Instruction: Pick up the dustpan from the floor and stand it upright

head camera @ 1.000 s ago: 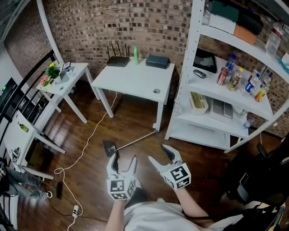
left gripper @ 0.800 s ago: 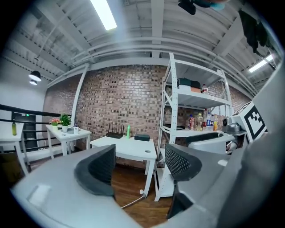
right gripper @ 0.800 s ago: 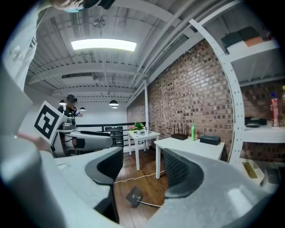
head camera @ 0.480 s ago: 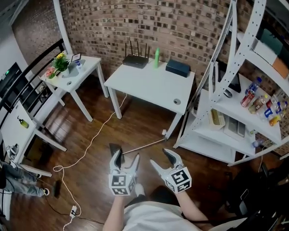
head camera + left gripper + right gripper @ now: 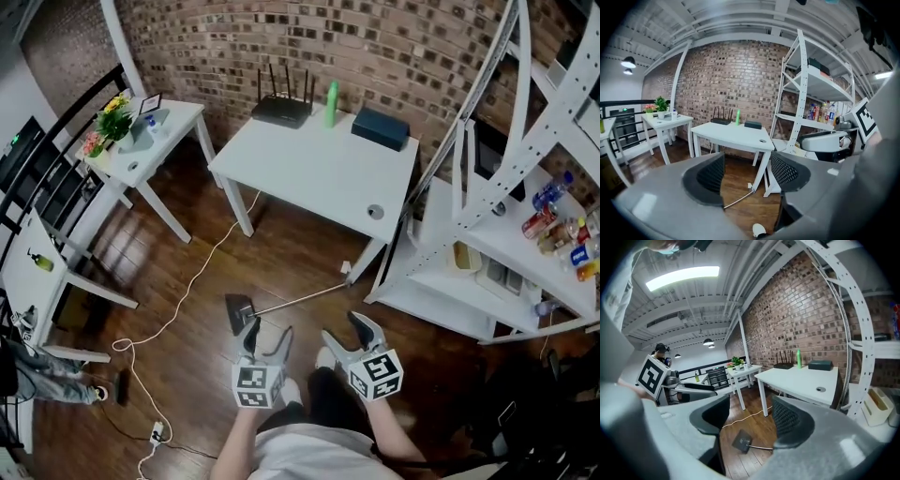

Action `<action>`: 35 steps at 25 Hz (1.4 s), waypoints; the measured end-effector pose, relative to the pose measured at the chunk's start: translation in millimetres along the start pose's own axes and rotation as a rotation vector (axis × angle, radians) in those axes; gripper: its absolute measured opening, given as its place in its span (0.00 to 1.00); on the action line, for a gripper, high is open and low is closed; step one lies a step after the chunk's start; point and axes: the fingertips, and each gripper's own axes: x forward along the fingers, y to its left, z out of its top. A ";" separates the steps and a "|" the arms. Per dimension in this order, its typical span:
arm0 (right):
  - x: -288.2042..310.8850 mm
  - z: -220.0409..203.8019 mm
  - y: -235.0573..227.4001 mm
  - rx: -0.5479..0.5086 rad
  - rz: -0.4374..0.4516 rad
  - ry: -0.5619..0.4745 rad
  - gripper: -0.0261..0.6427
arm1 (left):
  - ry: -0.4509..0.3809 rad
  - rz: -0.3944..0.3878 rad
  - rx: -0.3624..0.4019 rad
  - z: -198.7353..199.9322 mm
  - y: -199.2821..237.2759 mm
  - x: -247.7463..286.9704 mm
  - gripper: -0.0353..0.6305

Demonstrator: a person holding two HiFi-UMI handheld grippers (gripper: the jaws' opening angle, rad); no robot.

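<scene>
Left gripper (image 5: 266, 339): the jaws are standing apart and nothing is sitting between the pads. In the left gripper view (image 5: 746, 174) only bare wooden floor (image 5: 740, 215) and a thin length of handle (image 5: 738, 198) are showing in the gap.

Right gripper (image 5: 345, 332): the jaws are likewise standing wide, holding nothing. It is hanging just beside the left gripper, both pointing forward and slightly down.

The dustpan (image 5: 236, 313) is lying flat on the floor (image 5: 187, 253), ahead of and below both tools. Its dark pan is sitting just beyond the left gripper's outer jaw tip. Its handle (image 5: 300, 297) is running away past both sets of tips toward the foot of the white desk (image 5: 319, 169). In the right gripper view (image 5: 746, 417) the pan (image 5: 741, 442) is showing low in the gap, with the handle (image 5: 761, 447) passing behind the right-hand jaw. No pad is touching it in any view.

Further ahead of the tools:
- The white desk is standing against the brick wall.
- A white shelf unit (image 5: 506, 216) is standing to the right gripper's outer side.
- A white cable (image 5: 187, 300) is trailing over the floor to the left gripper's outer side.
</scene>
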 end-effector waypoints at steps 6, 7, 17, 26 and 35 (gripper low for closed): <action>33.3 -48.4 -60.7 0.046 -0.004 0.083 0.44 | 0.117 -0.074 -0.049 -36.4 -11.9 65.9 0.53; 37.0 -60.5 -74.7 0.068 -0.007 0.098 0.44 | 0.133 -0.086 -0.050 -43.6 -15.9 78.4 0.53; 72.8 -201.7 -169.6 0.228 -0.042 0.246 0.44 | 0.322 -0.120 0.016 -152.8 -16.4 174.4 0.54; 151.5 -341.6 -197.1 0.128 0.008 0.341 0.44 | 0.273 -0.163 -0.013 -249.0 10.2 266.4 0.54; 242.8 -490.2 -255.7 0.250 -0.011 0.338 0.44 | 0.295 -0.268 0.023 -370.0 49.9 358.0 0.55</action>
